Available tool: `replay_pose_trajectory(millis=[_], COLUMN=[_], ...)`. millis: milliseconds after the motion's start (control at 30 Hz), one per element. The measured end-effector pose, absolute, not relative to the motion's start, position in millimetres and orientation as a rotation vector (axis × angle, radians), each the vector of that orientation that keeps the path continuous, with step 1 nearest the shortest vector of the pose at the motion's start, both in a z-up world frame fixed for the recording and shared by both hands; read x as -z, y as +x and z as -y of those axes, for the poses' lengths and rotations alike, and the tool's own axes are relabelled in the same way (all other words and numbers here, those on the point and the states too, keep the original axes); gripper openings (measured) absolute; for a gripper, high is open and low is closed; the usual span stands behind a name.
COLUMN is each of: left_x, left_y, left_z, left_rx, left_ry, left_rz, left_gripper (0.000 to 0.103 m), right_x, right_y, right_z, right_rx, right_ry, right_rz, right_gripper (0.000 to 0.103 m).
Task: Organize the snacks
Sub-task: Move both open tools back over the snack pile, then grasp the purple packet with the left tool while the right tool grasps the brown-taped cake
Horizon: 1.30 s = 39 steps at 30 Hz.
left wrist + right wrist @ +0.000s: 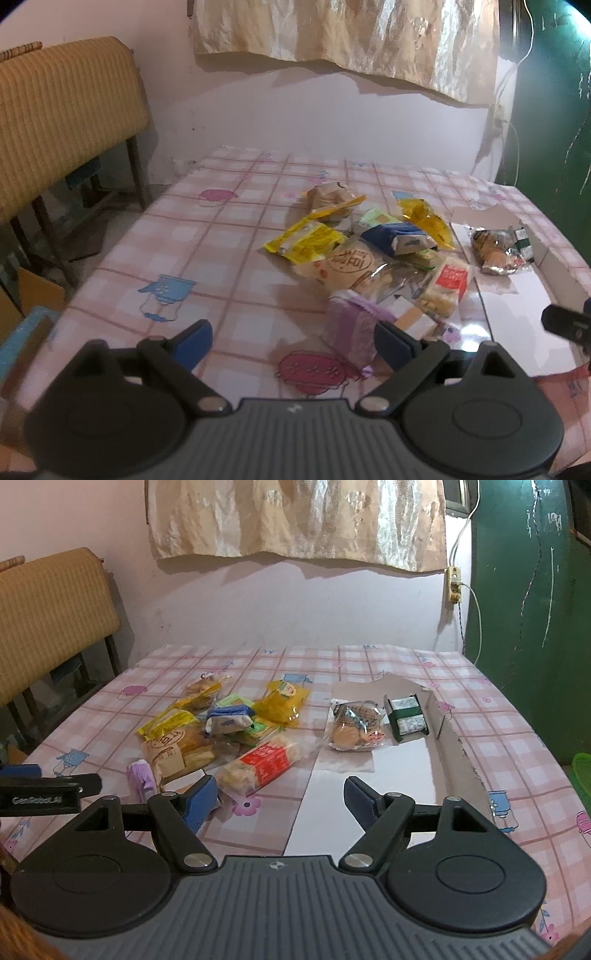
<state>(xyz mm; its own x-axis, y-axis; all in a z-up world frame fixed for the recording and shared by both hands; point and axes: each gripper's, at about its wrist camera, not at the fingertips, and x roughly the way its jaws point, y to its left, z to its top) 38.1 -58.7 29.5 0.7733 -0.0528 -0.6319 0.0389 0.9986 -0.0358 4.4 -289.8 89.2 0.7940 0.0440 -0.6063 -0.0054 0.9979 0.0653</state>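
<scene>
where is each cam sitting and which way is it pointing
Left wrist: on the left gripper, low over the near left of the table, facing the far wall; its own open blue-padded fingers show, plus the right gripper's tip at the right edge.
Right wrist: on the right gripper, further right, facing the same wall; its own open fingers show, plus the left gripper at the left edge.
Shared: the snack pile, the cookie pack, the green box.

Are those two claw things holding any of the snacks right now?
No. The left gripper and right gripper are both open and empty; the snack pile lies untouched on the table.
</scene>
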Motion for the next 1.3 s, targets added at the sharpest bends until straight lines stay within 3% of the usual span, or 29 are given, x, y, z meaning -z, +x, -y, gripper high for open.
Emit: replay_pose_trajectory(millis=[367,900,933,1000,1033,1067,1167,1200,1300], left_x=[1.7,31.5,31.9,32.9,32.7,31.5,28.3,27.4,24.9], left_y=[70.5,103.7,108.0,114.3,115.3,116.7,117.9,116.6,111.0], left_z=[82.0,62.6,61.4,58.5,57.5,55.6,48.7,45.6,39.1], left_rx=[0.085,0.1,0.111,0.131,0.13,0.136,0.141,0.135,0.136], left_ry=[-0.001,0.05,0.042,0.036,0.047,0.051,0.051,0.046,0.041], left_rz=[-0.713,-0.704,-0.711,-0.718,-0.709,-0.708,-0.725,-0.73,-0.736], left_gripper=[0.098,0.093,0.089,0.068,0.063,0.05,0.039,0.023,0.017], right_x=[-81.0,-49.1,-46.7,-42.5,-40.4,-39.0,-35.1,-33.8,-29.4], right_y=[10.1,35.3,36.9,40.0,41.7,43.2,49.7,52.1,63.6], right_z=[289.6,249.3,245.5,239.1,236.3,234.0,230.4,229.9,227.2], right_rx=[-0.043,-0.175,-0.189,-0.208,-0.219,-0.227,-0.238,-0.24,-0.252], right_ry=[0.061,0.015,0.011,0.002,-0.005,-0.01,-0.014,-0.01,-0.007], right_rz=[-0.667,-0.749,-0.754,-0.77,-0.778,-0.784,-0.793,-0.797,-0.807], right_gripper=[0.096,0.096,0.096,0.096,0.096,0.096,0.096,0.096,0.096])
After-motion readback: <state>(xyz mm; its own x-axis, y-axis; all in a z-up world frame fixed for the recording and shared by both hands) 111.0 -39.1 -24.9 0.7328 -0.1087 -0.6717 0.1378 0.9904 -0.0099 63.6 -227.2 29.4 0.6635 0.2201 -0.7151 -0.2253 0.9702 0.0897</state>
